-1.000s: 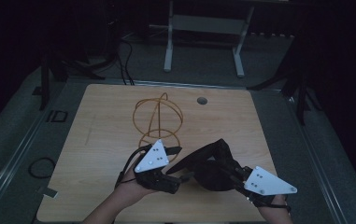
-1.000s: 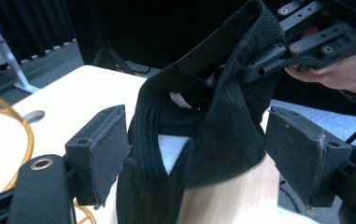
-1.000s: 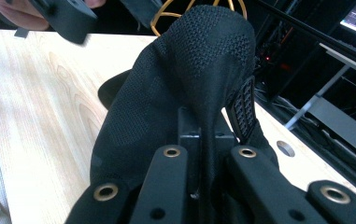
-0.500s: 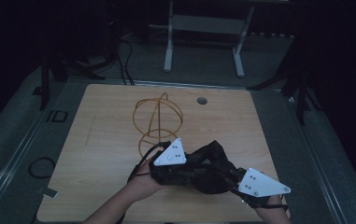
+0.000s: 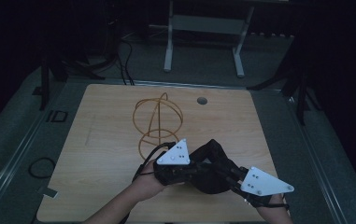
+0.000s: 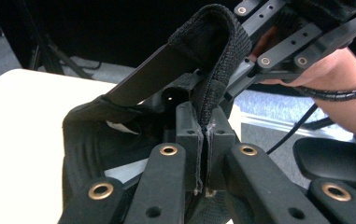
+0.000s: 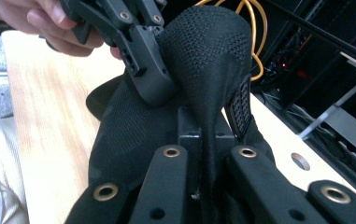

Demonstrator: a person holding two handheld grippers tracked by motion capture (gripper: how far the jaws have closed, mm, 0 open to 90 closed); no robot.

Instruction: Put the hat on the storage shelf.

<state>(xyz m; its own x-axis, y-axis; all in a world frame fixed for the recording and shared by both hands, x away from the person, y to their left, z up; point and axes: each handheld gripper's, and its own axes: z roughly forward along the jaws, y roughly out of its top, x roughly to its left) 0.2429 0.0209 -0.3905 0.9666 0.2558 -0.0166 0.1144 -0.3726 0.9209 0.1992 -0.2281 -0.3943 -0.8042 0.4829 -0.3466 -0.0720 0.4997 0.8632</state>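
While clamped at both ends, black knit garment [image 5: 210,170] lies bunched on tabletop [image 5: 101,154], near edge. Left tool [image 6: 207,135]: jaws just closed, pinching fabric. Right tool [image 7: 207,130]: closed on fabric. Wire stand [image 5: 159,119] just behind.

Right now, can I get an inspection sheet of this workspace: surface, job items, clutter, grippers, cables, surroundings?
Surface: light wooden table, round hole near the far edge.
Job's things: black knitted fabric item near the front edge, pinched from both sides.
Clutter: gold wire stand behind the fabric.
Grippers: left gripper has just closed on a fabric edge; right gripper shut on the fabric.
Cables: a black cable trails from the left gripper; a loop lies on the floor.
Surroundings: dark room, grey floor, metal frame beyond the table.
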